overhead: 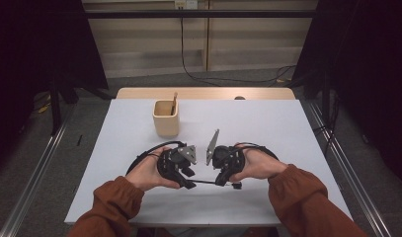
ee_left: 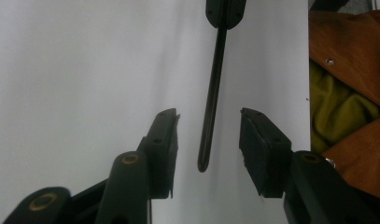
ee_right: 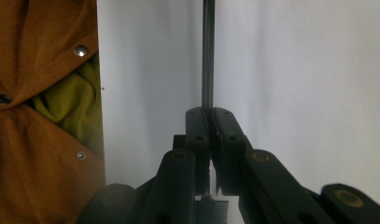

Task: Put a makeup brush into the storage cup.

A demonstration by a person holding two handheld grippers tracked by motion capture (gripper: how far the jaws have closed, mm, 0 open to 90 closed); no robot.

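Two grippers meet low over the near part of the white table, and a handover looks about half done. The right gripper has its jaws clamped tight on a black tail comb, gripping just ahead of the teeth, with the thin handle sticking out level toward the other hand. The left gripper stands partly open around the tip of that handle: in the left gripper view a clear gap shows on both sides, so its pads hold nothing yet. Judging from this, what is left is for the left jaws to pinch the handle, the right to let go, and perhaps for the comb to go somewhere.

One likely place is the wooden cup, upright farther back on the table and well apart from the hands, with a slim stick leaning inside. Nothing lies between the grippers and the cup. The handle is narrow, so a slightly off-centre pinch could miss it.
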